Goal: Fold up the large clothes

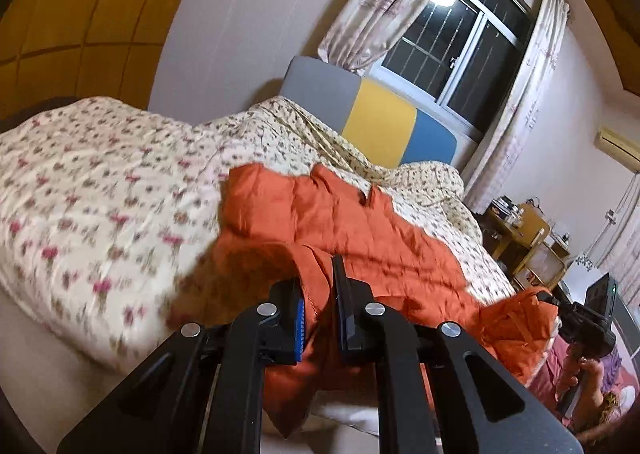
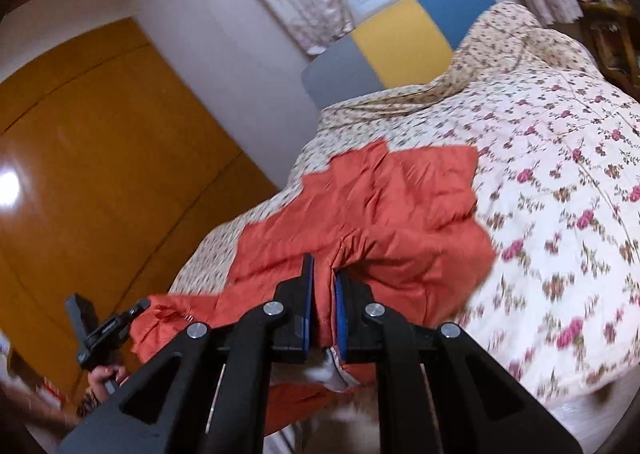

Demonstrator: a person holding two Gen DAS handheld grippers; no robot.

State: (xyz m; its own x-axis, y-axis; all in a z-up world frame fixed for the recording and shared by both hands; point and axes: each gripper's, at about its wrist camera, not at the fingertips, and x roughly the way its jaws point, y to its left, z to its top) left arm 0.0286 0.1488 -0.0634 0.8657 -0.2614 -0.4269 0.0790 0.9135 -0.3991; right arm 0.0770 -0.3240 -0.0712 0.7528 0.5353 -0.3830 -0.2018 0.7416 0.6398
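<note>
Fingers of both the left gripper [image 1: 320, 306] and the right gripper [image 2: 323, 294] pinch shut on the near hem of an orange quilted jacket [image 1: 320, 214], which lies crumpled across the floral bedspread [image 1: 100, 194] toward the bed's near edge. Judged mid-fold, the hem lifted; next, carry it evenly toward the headboard [image 1: 380, 118].

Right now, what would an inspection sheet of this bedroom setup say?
Surface: bed with floral quilt.
Job's things: orange padded jacket, near edge raised off the quilt.
Clutter: crowded desk by the window.
Grippers: left gripper and right gripper both shut on the jacket's edge.
Cables: nothing seen.
Surroundings: colour-block headboard, curtained dark window, wooden wardrobe.
</note>
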